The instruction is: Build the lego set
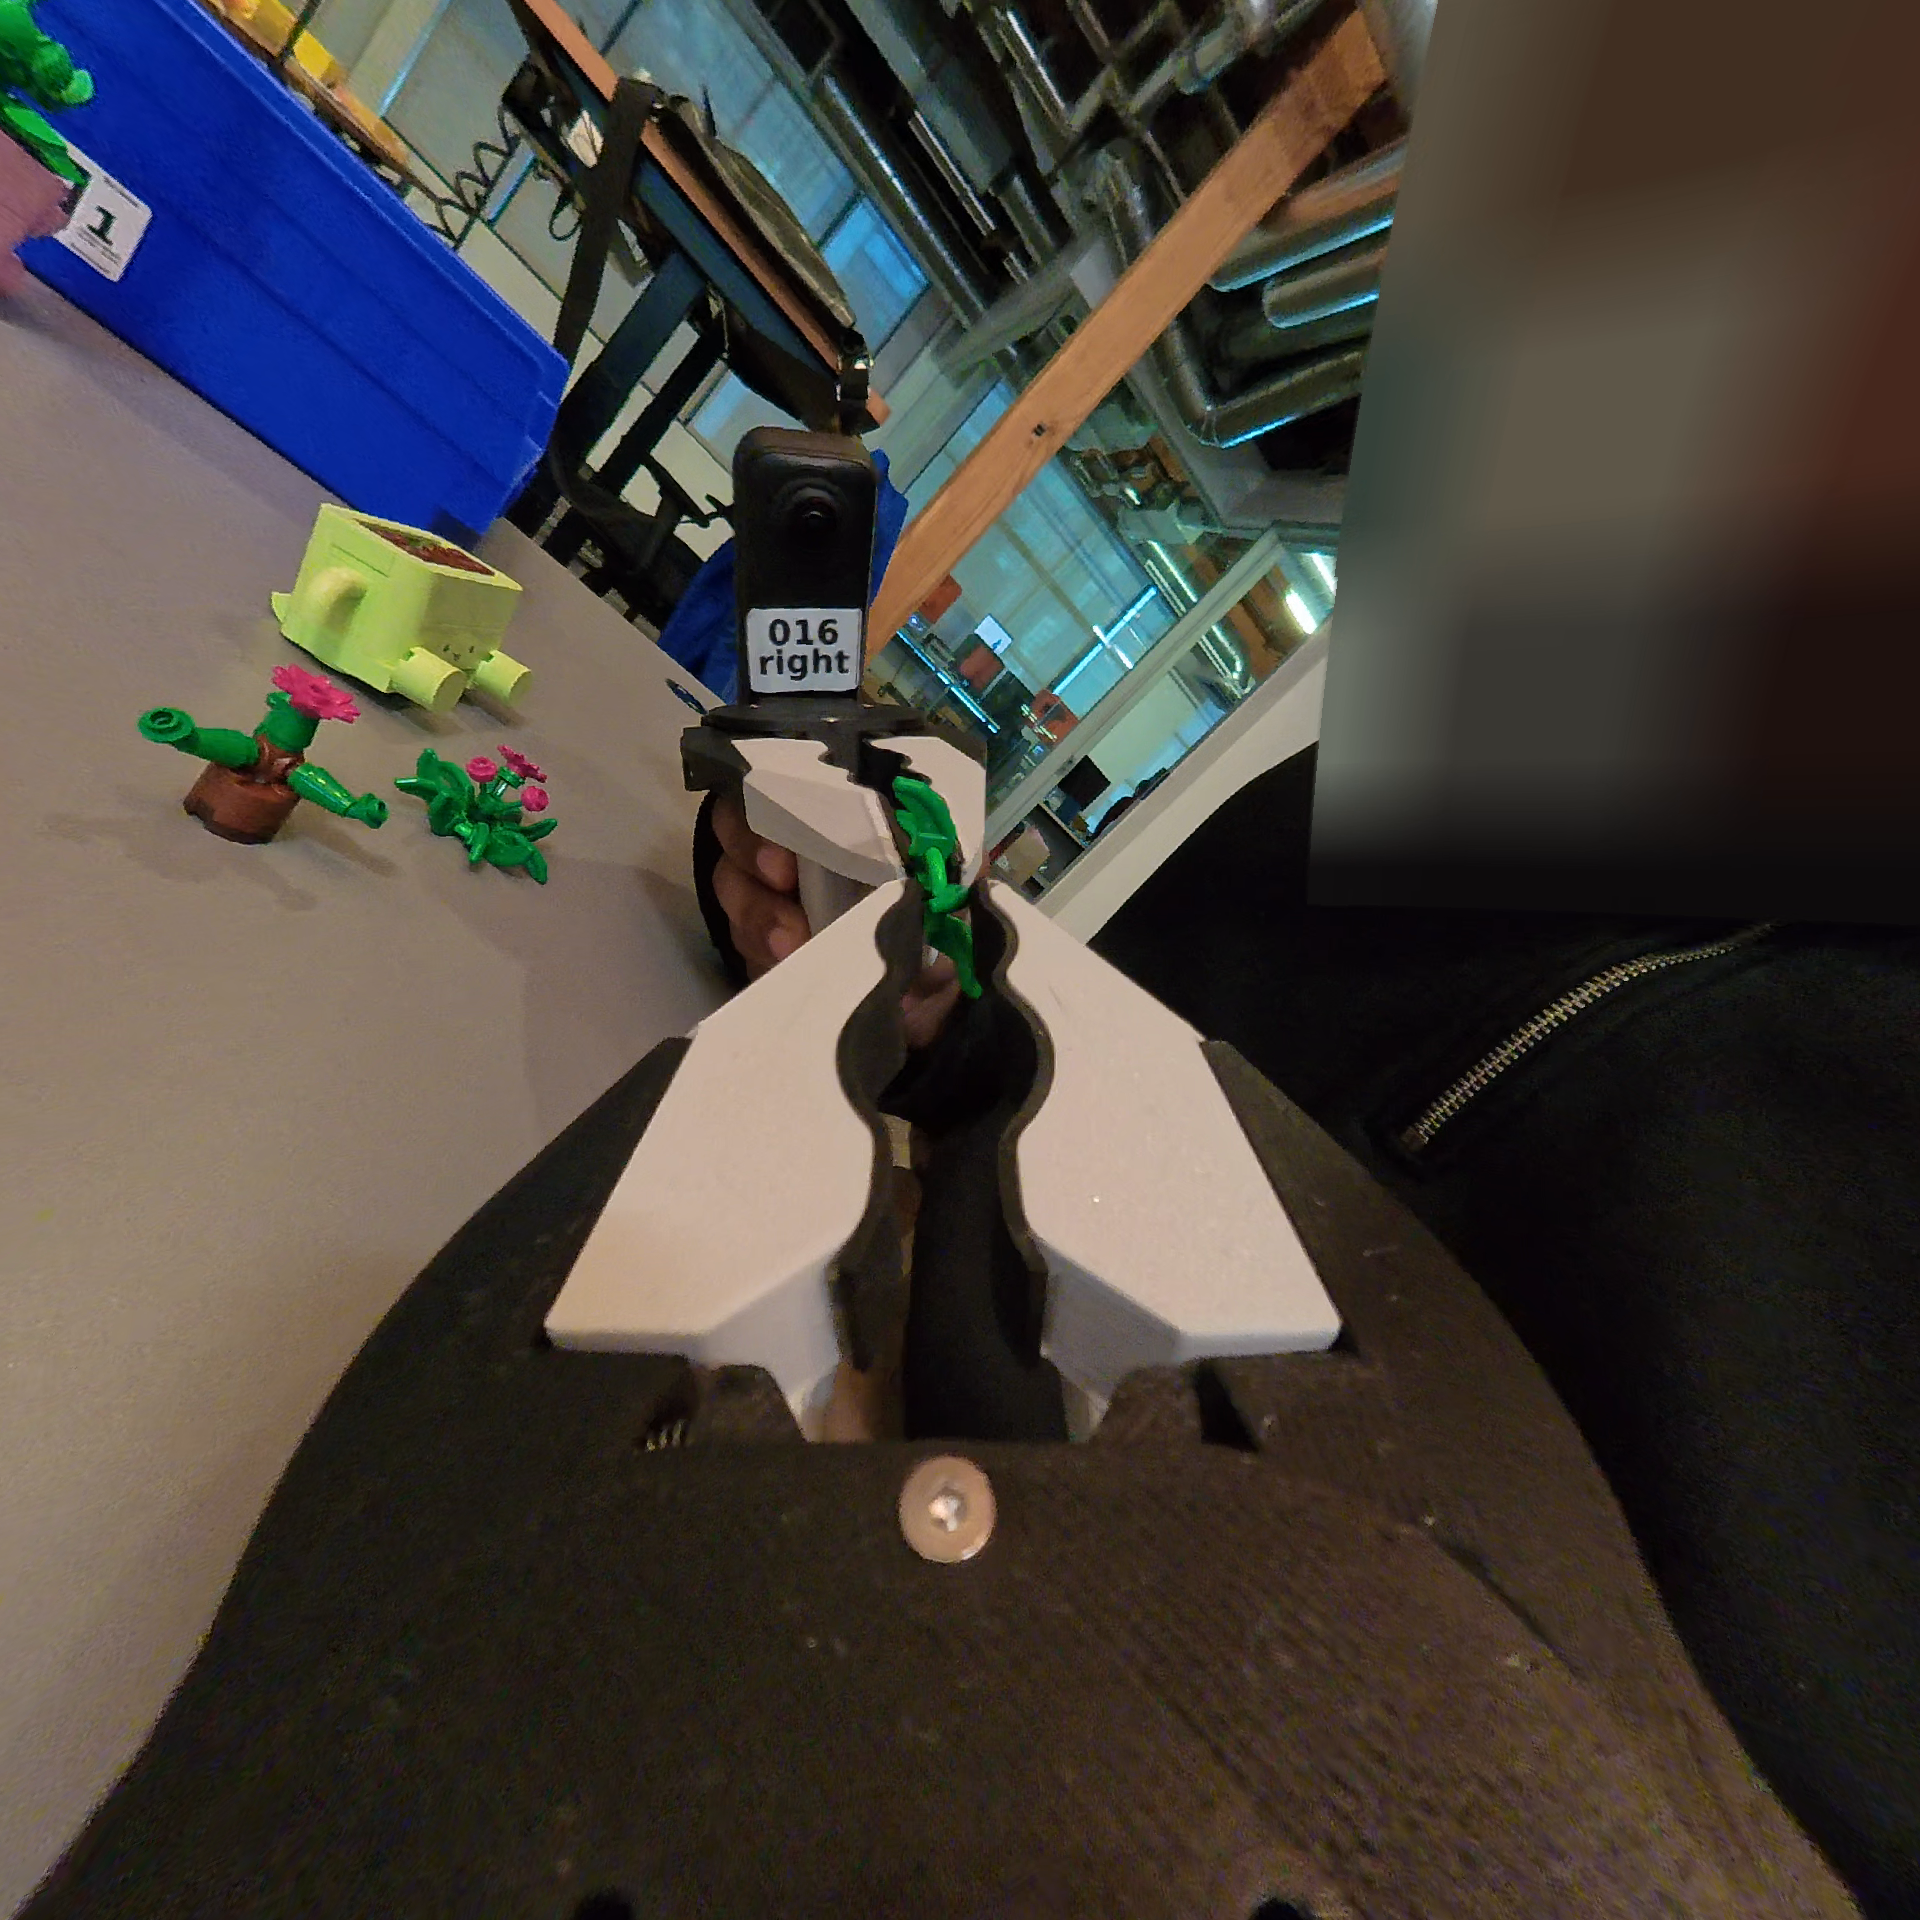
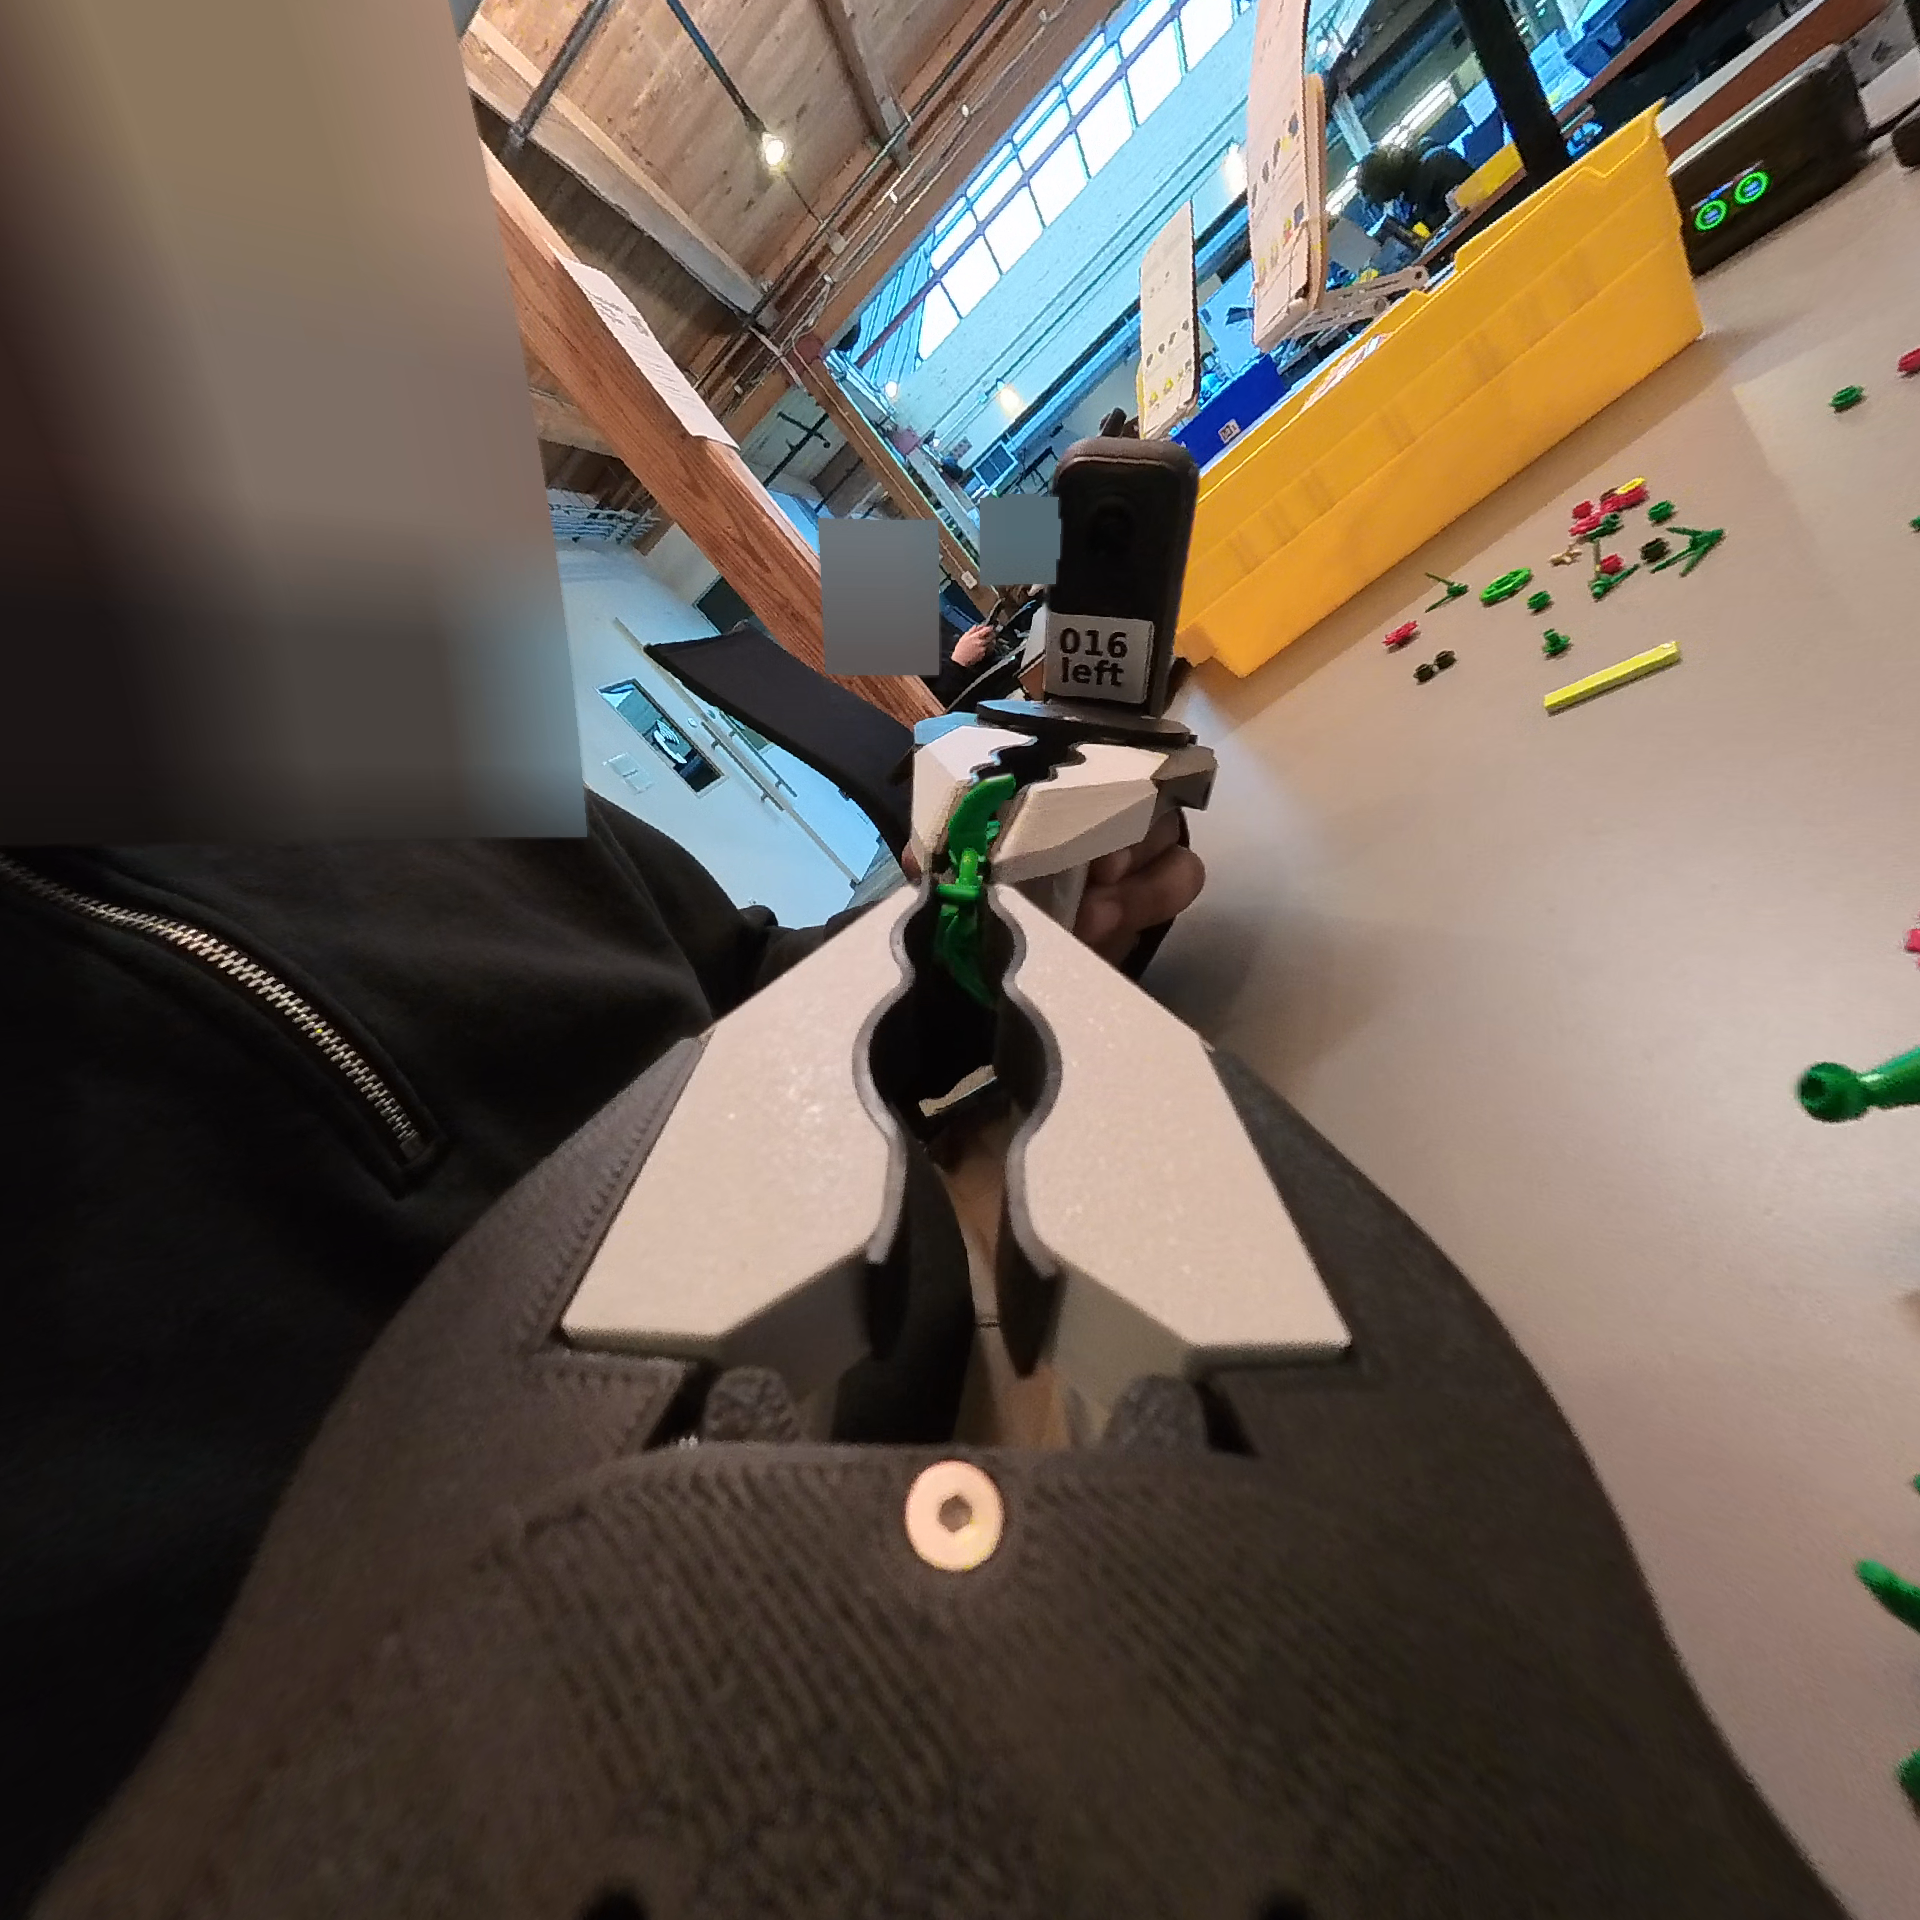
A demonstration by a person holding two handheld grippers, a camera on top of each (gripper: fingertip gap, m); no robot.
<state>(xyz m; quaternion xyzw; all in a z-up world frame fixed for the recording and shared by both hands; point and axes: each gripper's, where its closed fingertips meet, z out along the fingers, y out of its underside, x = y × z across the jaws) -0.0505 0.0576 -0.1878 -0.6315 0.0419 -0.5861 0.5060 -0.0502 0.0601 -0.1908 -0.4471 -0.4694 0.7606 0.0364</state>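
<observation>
My left gripper [image 1: 940, 899] is shut on a green leaf piece [image 1: 954, 940] at its tips. My right gripper [image 1: 914, 852] faces it tip to tip, shut on another green leaf piece [image 1: 923, 816]. The two leaf pieces touch between the tips, held in the air above the table edge in front of a person in a black zipped jacket. In the right wrist view, my right gripper [image 2: 961, 894] holds its leaf [image 2: 961, 940], and my left gripper [image 2: 992, 821] holds the other leaf [image 2: 975, 816].
On the grey table stand a lime-green pot build [image 1: 400, 613], a brown-based plant with a pink flower [image 1: 265, 758], a small pink-flowered plant [image 1: 483, 800] and a blue bin [image 1: 291, 270]. A yellow bin [image 2: 1455, 416], several loose pieces [image 2: 1579, 561] and a yellow bar [image 2: 1610, 677] lie to the right. The tips of both grippers are at nearly the same place. The small pink-flowered plant [image 1: 483, 800] is about 15 cm from both grippers' fingertips.
</observation>
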